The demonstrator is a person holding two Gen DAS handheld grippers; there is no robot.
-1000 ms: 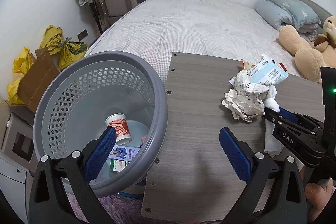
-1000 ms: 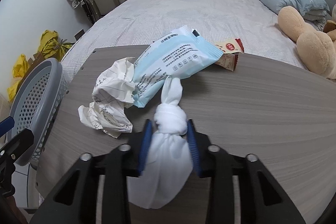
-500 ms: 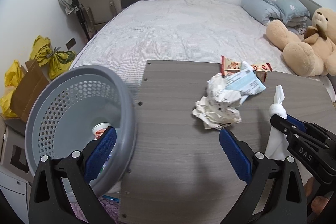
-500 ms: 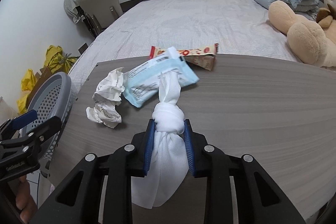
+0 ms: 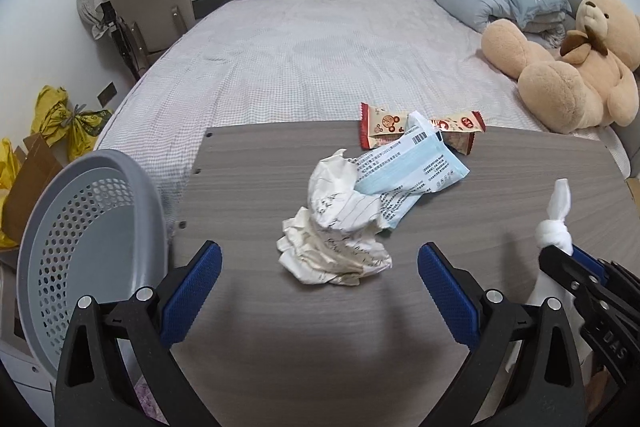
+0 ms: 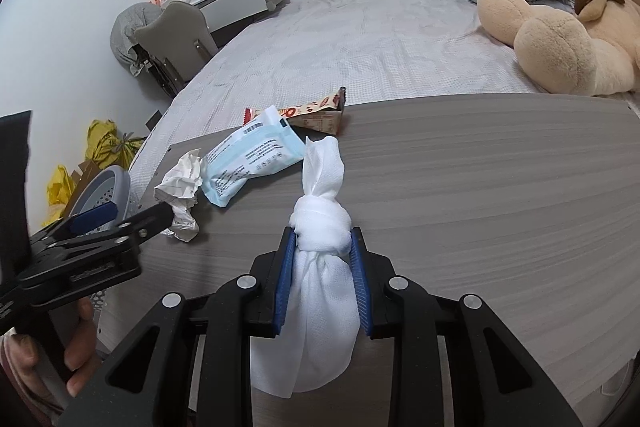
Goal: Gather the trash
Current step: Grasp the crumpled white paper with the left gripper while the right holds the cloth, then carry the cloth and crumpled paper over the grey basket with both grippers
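My right gripper (image 6: pixel 322 255) is shut on a knotted white tissue bundle (image 6: pixel 316 291), lifted above the wooden table (image 6: pixel 480 187); the bundle also shows in the left wrist view (image 5: pixel 554 223). My left gripper (image 5: pixel 318 287) is open and empty, just in front of a crumpled white paper (image 5: pixel 336 231) on the table. A light blue wipes packet (image 5: pixel 408 175) lies against the paper, and a red-and-cream snack wrapper (image 5: pixel 384 127) lies behind it. A grey perforated waste basket (image 5: pixel 84 239) stands off the table's left edge.
A bed (image 5: pixel 320 47) runs behind the table, with a teddy bear (image 5: pixel 572 67) and pillows at right. Yellow bags (image 5: pixel 64 119), cardboard and a grey chair (image 5: pixel 156 7) stand at the left wall.
My left gripper swung right, away from the basket toward the crumpled paper. My right gripper pulled back and up with the tissue bundle, away from the blue packet.
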